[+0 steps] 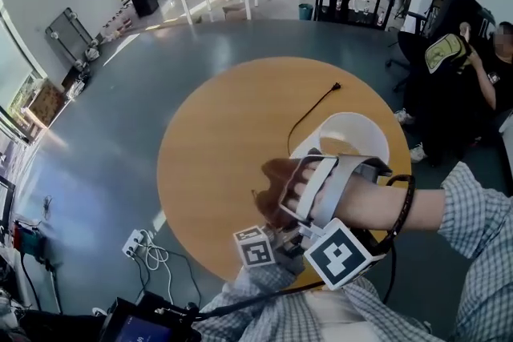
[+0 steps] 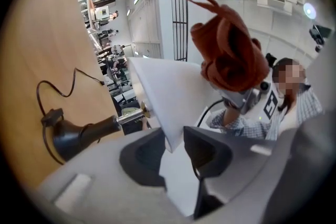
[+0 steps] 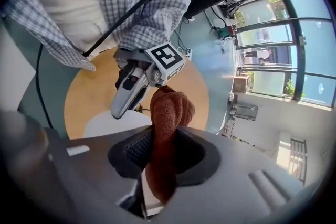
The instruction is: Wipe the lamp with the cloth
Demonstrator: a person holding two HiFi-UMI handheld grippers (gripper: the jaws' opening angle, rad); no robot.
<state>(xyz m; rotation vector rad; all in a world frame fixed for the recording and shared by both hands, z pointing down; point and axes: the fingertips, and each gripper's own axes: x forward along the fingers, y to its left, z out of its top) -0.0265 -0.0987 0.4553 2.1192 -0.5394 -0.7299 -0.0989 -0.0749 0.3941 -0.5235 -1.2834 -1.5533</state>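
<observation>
Table (image 1: 200, 140): round, wood. The lamp (image 1: 353, 138) sits over its near-right part, under both my hands.

Lamp shade (image 2: 168, 86): white cone. Its rim runs straight in between the jaws of my L gripper (image 2: 176, 152), which stand narrow and clamped on the rim.

Long axis: runs crosswise to the L jaws. Stem (image 2: 128, 117) and black base (image 2: 79, 136) lie off to their left, w/ the shade at and ahead of them.

R gripper (image 3: 164, 152): jaws pinched on the brown cloth (image 3: 167, 110), w/ a wad sticking out past the tips.

Key relation: from the R jaws, the shade wall lies just beyond and below-left of the wad. I see no contact. From the L jaws, the cloth hangs ahead and up-right of the shade.

Judgement: R is the wiping hand, so the wad must close onto the wall while L holds the rim.
</observation>
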